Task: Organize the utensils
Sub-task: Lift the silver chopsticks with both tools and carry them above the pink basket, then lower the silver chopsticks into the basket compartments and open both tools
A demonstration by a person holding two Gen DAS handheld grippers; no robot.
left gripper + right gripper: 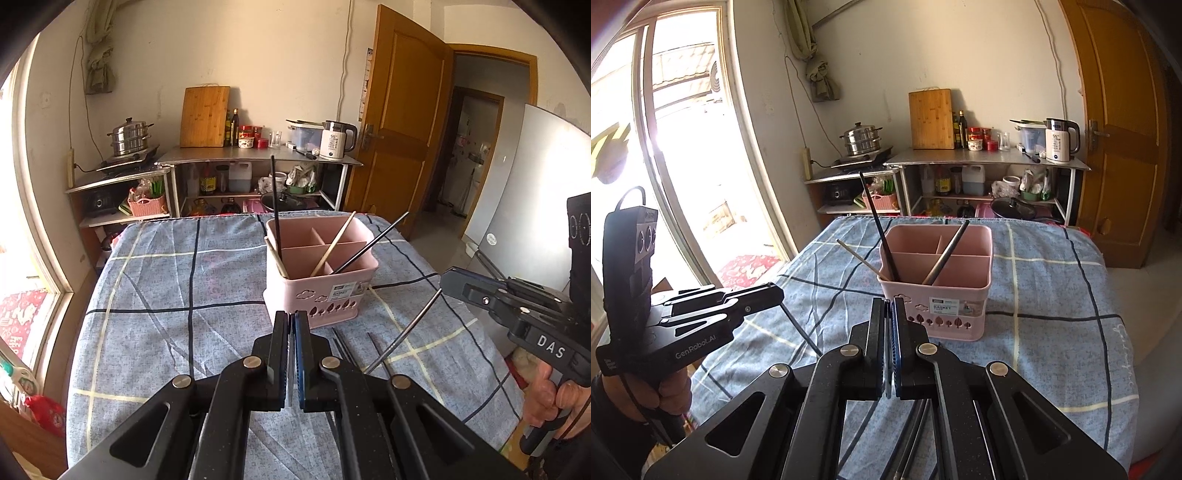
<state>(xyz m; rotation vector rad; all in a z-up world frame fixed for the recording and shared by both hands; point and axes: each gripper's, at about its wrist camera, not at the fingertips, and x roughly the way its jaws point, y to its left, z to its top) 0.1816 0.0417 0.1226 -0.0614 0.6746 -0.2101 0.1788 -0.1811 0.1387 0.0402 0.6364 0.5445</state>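
A pink divided basket [321, 295] [938, 317] stands on the blue checked tablecloth [166, 314]. Leaning in it are a black chopstick [276, 206], a wooden one [332, 245] and a dark one [373, 242]. Just in front of the basket, my left gripper [293, 315] [780, 291] is shut on a dark chopstick [801, 330] that hangs down toward the cloth. To the basket's right, my right gripper [890, 302] [443, 277] is shut on a metal chopstick [406, 328] that slants down. Two more dark chopsticks [341, 345] lie on the cloth before the basket.
Behind the table a metal shelf [990, 157] carries a kettle [1062, 140], a cutting board [931, 118], bottles and a steamer pot [860, 138]. A wooden door [402, 122] and a fridge [524, 192] are on the right, a large window [683, 147] on the left.
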